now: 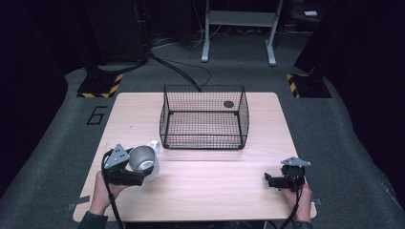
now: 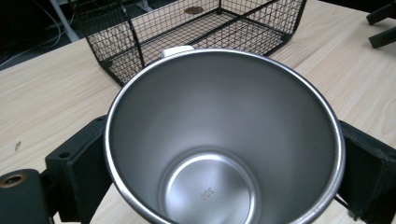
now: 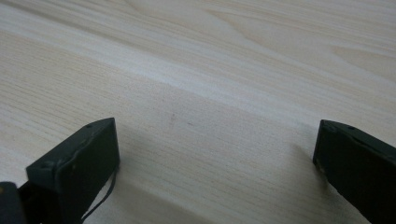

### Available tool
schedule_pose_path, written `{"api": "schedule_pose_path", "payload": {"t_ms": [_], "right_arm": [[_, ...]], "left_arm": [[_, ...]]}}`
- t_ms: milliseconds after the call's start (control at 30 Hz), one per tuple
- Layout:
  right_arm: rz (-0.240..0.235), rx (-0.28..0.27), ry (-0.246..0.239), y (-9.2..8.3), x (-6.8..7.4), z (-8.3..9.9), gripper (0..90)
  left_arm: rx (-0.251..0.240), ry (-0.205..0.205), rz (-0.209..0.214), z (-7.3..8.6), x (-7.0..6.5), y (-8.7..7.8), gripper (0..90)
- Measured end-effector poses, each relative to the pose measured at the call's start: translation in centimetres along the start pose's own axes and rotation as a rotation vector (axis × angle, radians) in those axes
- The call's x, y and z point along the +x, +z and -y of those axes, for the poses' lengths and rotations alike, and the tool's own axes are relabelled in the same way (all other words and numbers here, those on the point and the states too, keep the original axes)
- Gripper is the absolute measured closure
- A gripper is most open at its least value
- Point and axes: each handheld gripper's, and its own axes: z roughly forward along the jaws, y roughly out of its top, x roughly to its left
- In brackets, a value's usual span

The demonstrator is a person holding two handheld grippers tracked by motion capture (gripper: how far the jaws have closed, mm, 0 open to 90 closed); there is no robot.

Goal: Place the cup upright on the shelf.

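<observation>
Jaws of the left gripper [image 1: 138,172] squeeze both sides of the shiny round steel cup [image 2: 224,140], empty with a white handle, tipped just before the black wire basket [image 1: 204,117], likely its goal, while the right gripper [image 3: 215,158] rests wide apart over the pale wooden table [image 1: 215,191].

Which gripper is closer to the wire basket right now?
Left. The left gripper, clamped on the steel cup, sits just off the basket's near left corner; the right gripper rests farther back, open.
</observation>
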Motion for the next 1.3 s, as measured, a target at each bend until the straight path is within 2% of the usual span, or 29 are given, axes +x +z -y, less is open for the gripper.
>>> {"api": "schedule_pose_path", "payload": {"t_ms": [467,900,1133,1200,1300], "right_arm": [[-0.001,0.000,0.001,0.0,0.0,0.0,0.1],[0.000,0.000,-0.001,0.0,0.0,0.0,0.1],[0.000,-0.001,-0.001,0.0,0.0,0.0,0.1],[0.002,0.000,0.002,0.0,0.1,0.0,0.1],[0.000,0.000,-0.002,0.0,0.0,0.0,0.1]], "left_arm": [[-0.007,0.025,0.060,-1.7,-0.9,1.1,6.9],[-0.020,0.072,0.116,-3.7,-1.8,2.4,6.9],[-0.021,0.089,0.136,-4.7,-2.2,3.1,6.9],[-0.023,0.082,0.141,-4.9,-2.3,3.2,6.9],[-0.027,0.101,0.146,-5.5,-2.3,3.5,6.9]]}}
